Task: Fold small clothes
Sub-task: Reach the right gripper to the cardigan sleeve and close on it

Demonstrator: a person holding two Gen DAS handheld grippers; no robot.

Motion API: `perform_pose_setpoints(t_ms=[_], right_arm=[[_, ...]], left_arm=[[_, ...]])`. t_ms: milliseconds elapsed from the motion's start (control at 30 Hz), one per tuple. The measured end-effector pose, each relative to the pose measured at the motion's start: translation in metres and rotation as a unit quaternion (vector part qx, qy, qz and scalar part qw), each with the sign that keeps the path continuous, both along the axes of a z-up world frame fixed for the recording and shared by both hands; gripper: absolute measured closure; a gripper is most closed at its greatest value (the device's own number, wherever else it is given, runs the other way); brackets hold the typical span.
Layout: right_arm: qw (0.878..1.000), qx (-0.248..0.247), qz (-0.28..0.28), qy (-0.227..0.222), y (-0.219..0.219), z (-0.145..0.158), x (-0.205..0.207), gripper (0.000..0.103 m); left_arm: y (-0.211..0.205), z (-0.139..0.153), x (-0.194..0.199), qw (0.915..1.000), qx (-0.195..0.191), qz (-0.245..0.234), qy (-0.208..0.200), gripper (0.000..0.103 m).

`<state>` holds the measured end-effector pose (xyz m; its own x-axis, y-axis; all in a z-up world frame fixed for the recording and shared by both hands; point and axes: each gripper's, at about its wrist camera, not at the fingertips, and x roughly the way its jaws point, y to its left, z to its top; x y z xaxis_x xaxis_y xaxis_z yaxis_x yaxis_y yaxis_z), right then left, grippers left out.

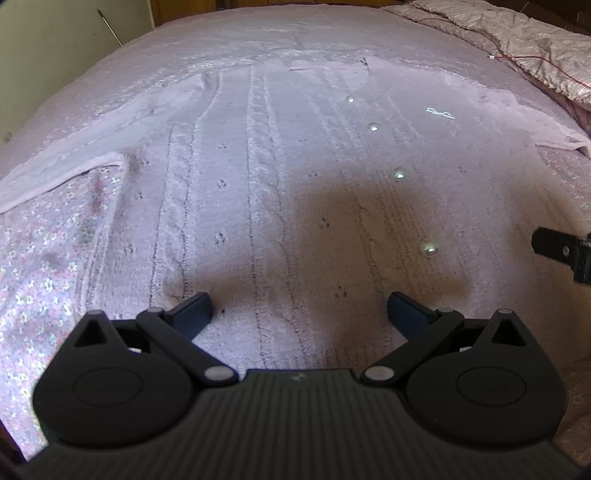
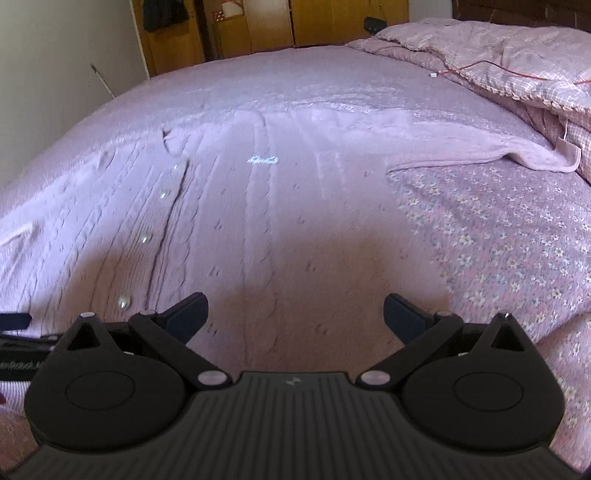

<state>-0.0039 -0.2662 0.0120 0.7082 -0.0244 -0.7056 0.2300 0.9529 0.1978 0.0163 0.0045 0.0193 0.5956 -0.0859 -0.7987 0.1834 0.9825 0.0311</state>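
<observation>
A pale lilac knitted cardigan (image 1: 280, 155) lies spread flat on the bed, front up, with a row of pearl buttons (image 1: 429, 246) down its middle. Its left sleeve (image 1: 62, 166) stretches out left; in the right wrist view the other sleeve (image 2: 480, 147) reaches right. My left gripper (image 1: 301, 308) hovers open over the cardigan's lower left half. My right gripper (image 2: 293, 310) is open over the cardigan (image 2: 258, 206) on the right half, buttons (image 2: 144, 239) to its left. Neither holds anything. The right gripper's finger (image 1: 554, 249) shows at the left view's right edge.
The bed carries a pink floral sheet (image 2: 498, 236). A bunched pink quilt (image 2: 498, 55) with a red cable (image 2: 491, 66) lies at the back right. Wooden furniture (image 2: 258, 29) and a wall (image 2: 55, 74) stand beyond the bed's far edge.
</observation>
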Motion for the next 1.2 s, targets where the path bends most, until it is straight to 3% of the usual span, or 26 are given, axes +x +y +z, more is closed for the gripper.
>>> perform_pose_setpoints(t_ms=[200,500,733,1200], right_arm=[[0.999,0.021,-0.026,-0.012,-0.035,0.003,0.001,0.0],[0.997,0.04,-0.043,-0.042,-0.094,0.015,0.001,0.0],[0.993,0.04,-0.086,-0.074,-0.155,0.021,0.01,0.0],[0.974,0.084,-0.198,-0.076,-0.301,-0.021,0.059,0.0]], left_arm=[[-0.004,0.013,0.004,0.9999,-0.005,-0.012,-0.01,0.0],[-0.005,0.017,0.026,0.9994,-0.027,0.019,0.012,0.0],[-0.007,0.025,0.037,0.999,-0.036,0.025,0.014,0.0],[-0.018,0.011,0.065,0.998,-0.006,0.049,0.04,0.0]])
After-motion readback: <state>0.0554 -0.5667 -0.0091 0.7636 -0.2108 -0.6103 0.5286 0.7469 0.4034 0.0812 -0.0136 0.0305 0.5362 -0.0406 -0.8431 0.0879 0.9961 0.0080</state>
